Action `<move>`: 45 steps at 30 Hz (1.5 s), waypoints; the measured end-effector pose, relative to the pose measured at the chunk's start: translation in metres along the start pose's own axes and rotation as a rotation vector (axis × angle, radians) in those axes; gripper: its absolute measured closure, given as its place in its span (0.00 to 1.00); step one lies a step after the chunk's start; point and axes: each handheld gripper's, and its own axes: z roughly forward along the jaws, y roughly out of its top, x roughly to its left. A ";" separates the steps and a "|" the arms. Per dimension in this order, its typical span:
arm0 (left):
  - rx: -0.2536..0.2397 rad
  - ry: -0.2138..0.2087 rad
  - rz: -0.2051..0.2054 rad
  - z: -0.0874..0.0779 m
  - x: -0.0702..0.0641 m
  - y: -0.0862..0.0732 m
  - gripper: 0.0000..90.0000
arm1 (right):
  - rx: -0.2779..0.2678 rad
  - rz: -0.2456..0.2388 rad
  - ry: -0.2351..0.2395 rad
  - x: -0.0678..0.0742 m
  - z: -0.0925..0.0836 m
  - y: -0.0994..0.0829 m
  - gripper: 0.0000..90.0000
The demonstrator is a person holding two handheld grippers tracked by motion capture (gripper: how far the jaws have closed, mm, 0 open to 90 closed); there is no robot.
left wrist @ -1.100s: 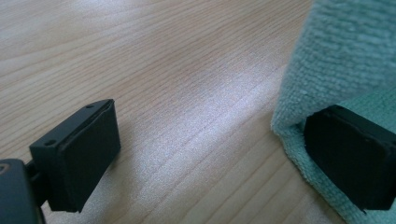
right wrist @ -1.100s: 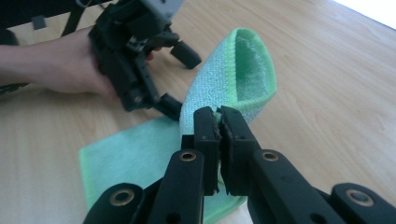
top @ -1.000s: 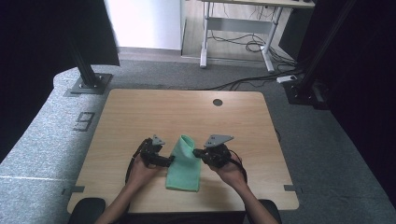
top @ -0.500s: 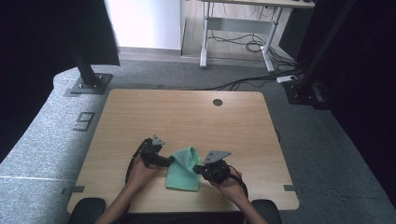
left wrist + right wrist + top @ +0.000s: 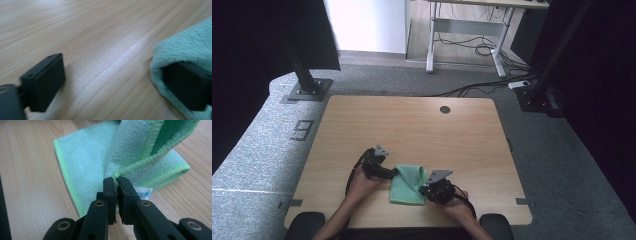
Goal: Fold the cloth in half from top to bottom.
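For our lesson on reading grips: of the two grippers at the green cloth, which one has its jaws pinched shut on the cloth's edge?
The right gripper: its jaws pinch the green cloth by its hem. The left gripper stands wide open.

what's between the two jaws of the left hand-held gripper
In the left gripper view, bare wooden table lies between the jaws of the left hand-held gripper. They stand wide apart, and the green cloth wraps over one jaw.
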 end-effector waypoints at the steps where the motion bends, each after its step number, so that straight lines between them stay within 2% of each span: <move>1: 0.000 -0.014 0.007 -0.001 0.000 0.000 0.08 | 0.000 0.000 0.000 0.000 0.000 0.000 0.93; 2: 0.006 -0.040 0.010 -0.003 -0.001 0.002 0.12 | 0.000 -0.001 0.000 0.000 0.000 -0.001 0.93; 7: -0.003 -0.074 0.081 -0.022 -0.007 0.011 0.12 | -0.010 0.014 0.008 -0.001 0.000 -0.002 0.92; 9: -0.012 -0.082 0.083 -0.027 -0.007 0.012 0.12 | -0.012 0.019 0.008 -0.002 0.000 -0.003 0.92; 10: -0.036 -0.088 0.081 -0.034 -0.007 0.015 0.12 | -0.013 0.022 0.009 -0.002 0.001 -0.003 0.92; 12: -0.072 -0.077 0.072 -0.044 -0.003 0.022 0.12 | -0.012 0.026 0.009 -0.002 0.001 -0.003 0.92; 14: -0.086 -0.058 0.067 -0.045 -0.001 0.031 0.12 | -0.010 0.026 0.007 -0.001 0.001 -0.002 0.91; 17: -0.083 -0.066 0.061 -0.034 -0.002 0.049 0.12 | -0.012 0.027 0.006 -0.001 0.001 -0.002 0.91; 20: -0.040 -0.068 0.097 -0.015 -0.006 0.065 0.12 | -0.015 0.029 0.006 -0.001 0.001 -0.003 0.91; 22: -0.027 -0.081 0.101 -0.009 -0.006 0.068 0.12 | -0.016 0.030 0.007 -0.001 0.001 -0.003 0.91; 23: 0.001 -0.111 0.095 0.004 -0.006 0.070 0.12 | -0.016 0.031 0.007 -0.001 0.001 -0.003 0.91; 27: 0.029 -0.135 0.100 0.010 -0.006 0.065 0.12 | -0.015 0.022 -0.001 0.001 0.000 -0.003 0.89; 30: 0.039 -0.177 0.100 0.005 -0.006 0.055 0.12 | -0.013 0.021 0.011 0.002 -0.003 -0.002 0.84; 32: 0.042 -0.185 0.101 0.003 -0.006 0.053 0.13 | -0.008 0.020 0.016 0.001 -0.004 -0.002 0.81; 33: 0.047 -0.199 0.103 0.000 -0.006 0.050 0.13 | -0.009 0.020 0.009 0.001 -0.010 -0.001 0.73; 34: 0.047 -0.199 0.103 0.000 -0.006 0.050 0.13 | -0.009 0.020 0.009 0.001 -0.010 -0.001 0.73; 35: 0.048 -0.206 0.107 -0.003 -0.007 0.047 0.13 | -0.021 0.022 0.008 0.001 -0.018 -0.002 0.66; 39: 0.048 -0.215 0.106 -0.009 -0.006 0.041 0.13 | -0.044 0.034 -0.004 -0.002 -0.031 -0.004 0.59; 41: 0.047 -0.221 0.110 -0.015 -0.007 0.033 0.13 | -0.044 0.057 -0.026 -0.009 -0.041 -0.008 0.53; 45: 0.052 -0.226 0.122 -0.022 -0.012 0.024 0.13 | -0.046 0.103 -0.060 -0.021 -0.041 -0.009 0.47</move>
